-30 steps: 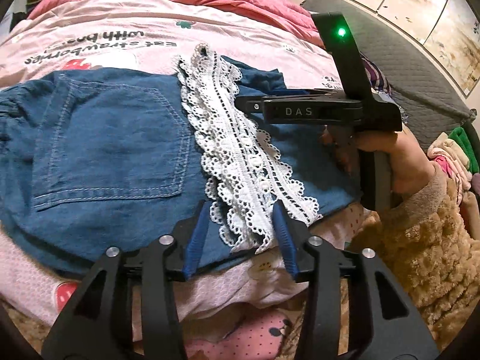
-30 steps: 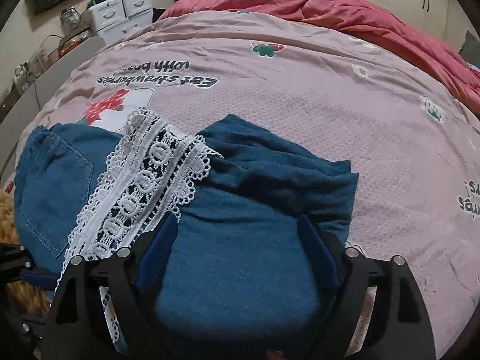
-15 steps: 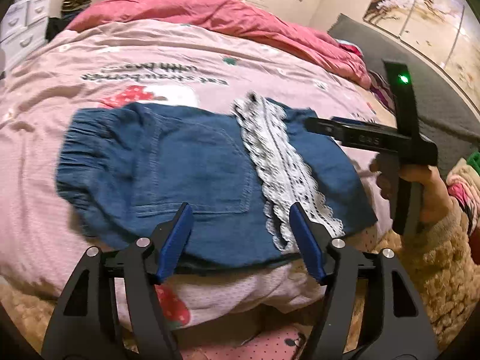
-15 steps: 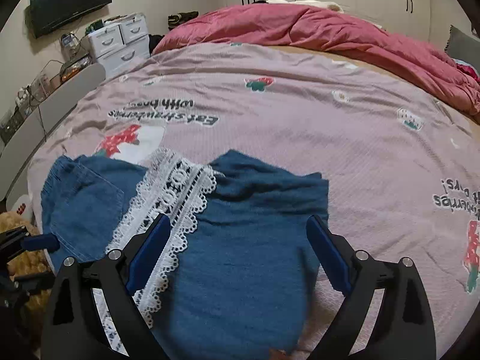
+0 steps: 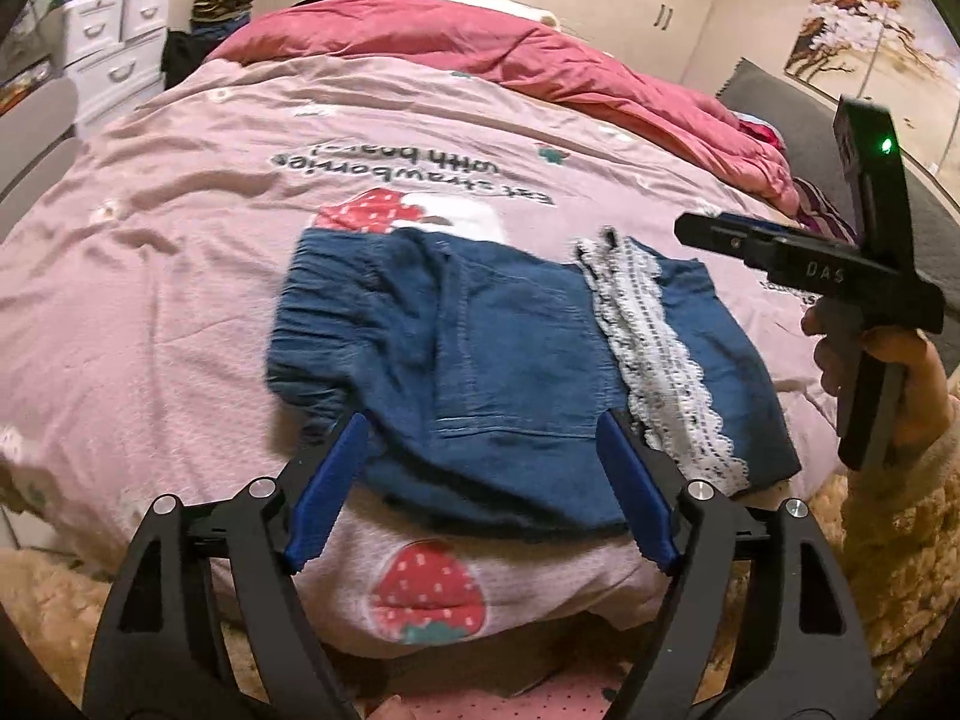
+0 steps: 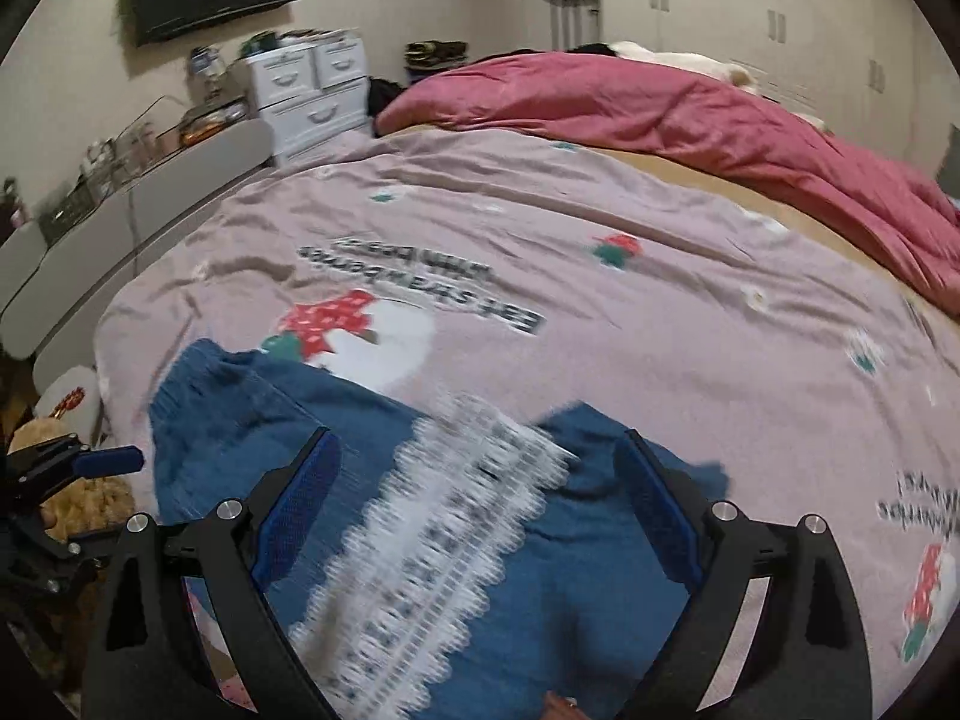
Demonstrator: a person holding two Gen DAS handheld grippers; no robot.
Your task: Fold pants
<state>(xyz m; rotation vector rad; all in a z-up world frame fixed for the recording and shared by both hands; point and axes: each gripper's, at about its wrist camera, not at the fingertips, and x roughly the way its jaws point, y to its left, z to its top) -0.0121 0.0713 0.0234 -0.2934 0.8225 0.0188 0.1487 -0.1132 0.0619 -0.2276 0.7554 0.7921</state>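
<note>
the pants [image 5: 516, 372] lie flat on the bed [image 5: 180, 276], near its front edge, folded into a compact blue block. the waistband is at the left side and the white lace [image 5: 660, 360] runs across the top layer toward the right side. nothing holds the cloth now.

compared with a second ago, both our grippers have come back and up from the cloth. earlier the left gripper [image 5: 480, 480] had its jaws narrow, right over the lace edge; now they are opening and stand wide, with nothing pressed between them, and the pants are seen only behind them. the right gripper [image 6: 480, 516] was low over the folded part; now it is higher, its jaws stand wide and empty, and we see more of the bed around the pants. in the left view the right gripper [image 5: 840, 276] hangs in the air at the right of the pants, apart from them, in a hand [image 5: 888, 372] with a fluffy sleeve.

we think this means one fold is just finished and released. the cloth keeps its shape without help, so the fold seems stable. if one more fold is wanted, it would probably bring the waistband side over the lace side; otherwise the task looks almost done.
</note>
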